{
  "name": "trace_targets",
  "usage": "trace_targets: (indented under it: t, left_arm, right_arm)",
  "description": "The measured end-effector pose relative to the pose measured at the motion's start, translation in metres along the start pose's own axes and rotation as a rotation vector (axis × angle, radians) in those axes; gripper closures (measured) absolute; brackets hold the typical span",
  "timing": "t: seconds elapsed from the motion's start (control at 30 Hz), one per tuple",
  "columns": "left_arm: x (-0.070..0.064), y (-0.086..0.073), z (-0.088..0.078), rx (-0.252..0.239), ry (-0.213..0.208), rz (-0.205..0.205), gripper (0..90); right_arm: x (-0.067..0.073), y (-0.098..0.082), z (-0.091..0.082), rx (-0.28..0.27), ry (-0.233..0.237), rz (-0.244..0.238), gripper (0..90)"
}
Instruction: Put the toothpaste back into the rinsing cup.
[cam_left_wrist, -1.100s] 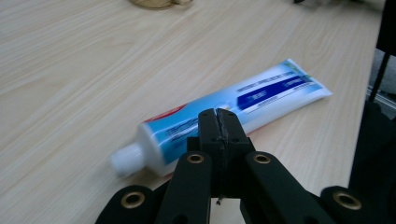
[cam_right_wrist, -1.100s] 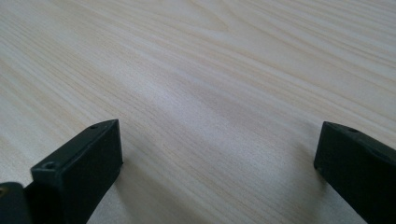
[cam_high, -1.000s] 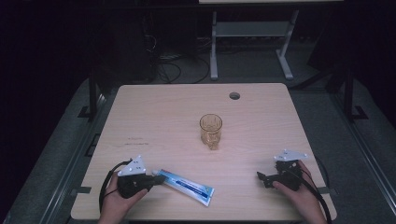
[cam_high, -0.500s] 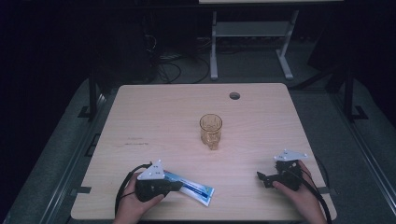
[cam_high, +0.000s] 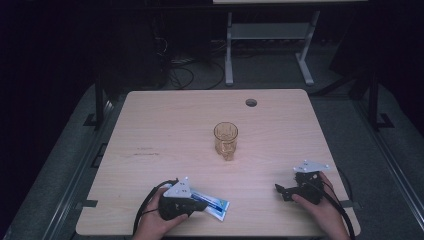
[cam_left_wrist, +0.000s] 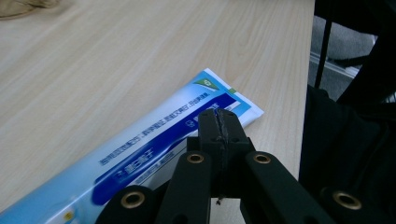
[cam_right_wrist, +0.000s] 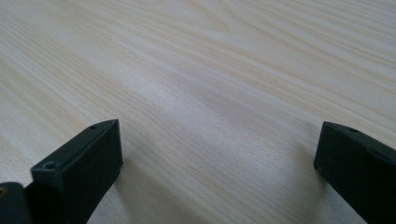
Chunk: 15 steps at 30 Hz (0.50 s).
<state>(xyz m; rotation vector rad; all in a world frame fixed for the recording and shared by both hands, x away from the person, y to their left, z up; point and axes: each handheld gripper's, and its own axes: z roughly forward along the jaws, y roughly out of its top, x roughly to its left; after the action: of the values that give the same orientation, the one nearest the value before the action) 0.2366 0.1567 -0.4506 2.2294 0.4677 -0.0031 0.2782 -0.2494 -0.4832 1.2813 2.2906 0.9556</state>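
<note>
The left gripper (cam_high: 200, 205) has slid over the toothpaste tube (cam_left_wrist: 154, 149), jaws pressed together above it, gripping nothing; the right gripper (cam_high: 281, 190) rests wide apart on the worktop (cam_high: 175, 130).

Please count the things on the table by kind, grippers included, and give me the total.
Toothpaste tube: 1
Amber glass: 1
Grippers: 2, the left gripper and the right gripper
Total: 4
</note>
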Motion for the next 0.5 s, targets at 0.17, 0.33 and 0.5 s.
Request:
trace_targets:
  t: [0.17,0.33,0.5]
  left_arm:
    - [0.0012,0.0014,0.0060,0.013,0.002,0.004,90.0]
    - [0.0054,0.0038,0.0062,0.010,0.009,0.003,90.0]
    - [0.0088,0.0056,0.0071,0.010,0.012,-0.002,90.0]
  right_arm:
    - [0.0000,0.0000,0.0000,0.000,0.000,0.000,0.4]
    - [0.0000,0.0000,0.0000,0.000,0.000,0.000,0.4]
    - [0.0000,0.0000,0.0000,0.000,0.000,0.000,0.5]
